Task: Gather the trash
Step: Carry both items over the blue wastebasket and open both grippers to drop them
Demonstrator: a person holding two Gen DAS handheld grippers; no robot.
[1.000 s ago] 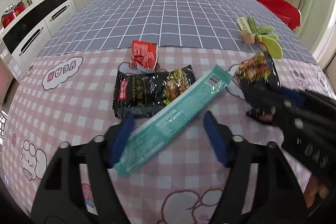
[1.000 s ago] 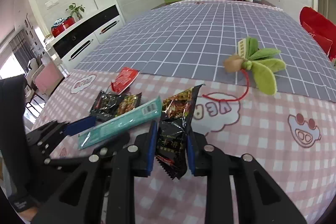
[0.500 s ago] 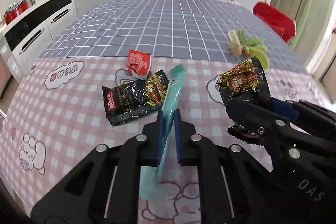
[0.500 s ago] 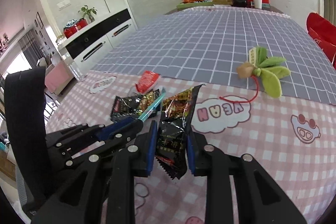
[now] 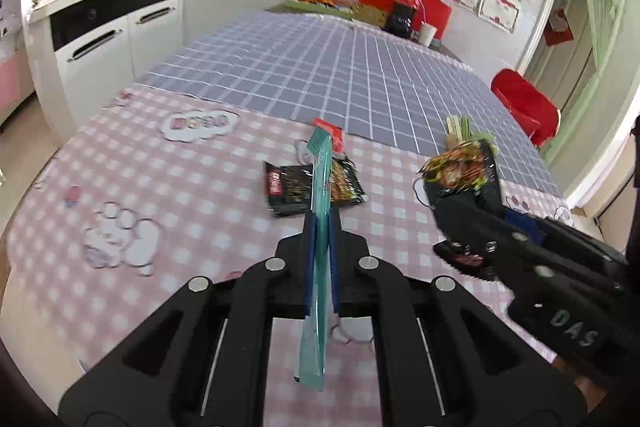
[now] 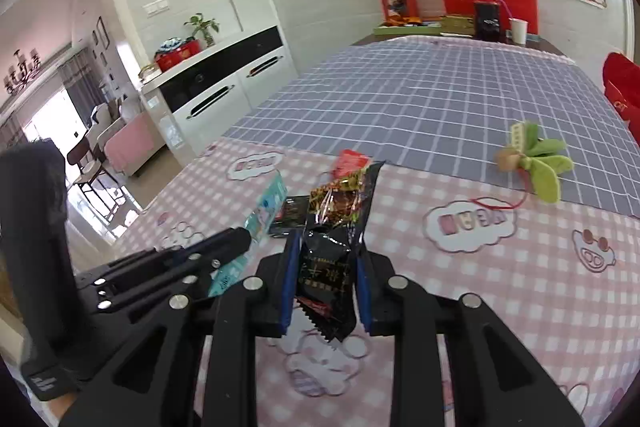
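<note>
Teal, long and flat, the wrapper (image 5: 319,227) stands on edge in the left gripper (image 5: 320,239), whose jaws are pinched tight on its middle, clear of the surface (image 5: 168,195); its upper end reaches toward the far half, its lower end hangs below the jaws. So this piece counts as picked up; beyond it a black packet (image 5: 292,187) lies flat near the middle of the pink-checked cloth, and a small red packet (image 5: 334,131) rests by the seam with the grey cloth; both are left to collect. At the right edge of this view the right gripper (image 5: 464,227) carries a crumpled black pouch (image 5: 460,171).

From the right wrist, that pouch (image 6: 332,247) sits upright between the right gripper's (image 6: 326,279) jaws, set narrow and squeezing its glossy, creased body, torn top open and zigzag bottom hanging below; the teal wrapper (image 6: 264,215) shows at left in the left gripper (image 6: 240,239). No bin is visible, so by my judgement two pieces are lifted, two remain, and none is yet disposed of.
</note>
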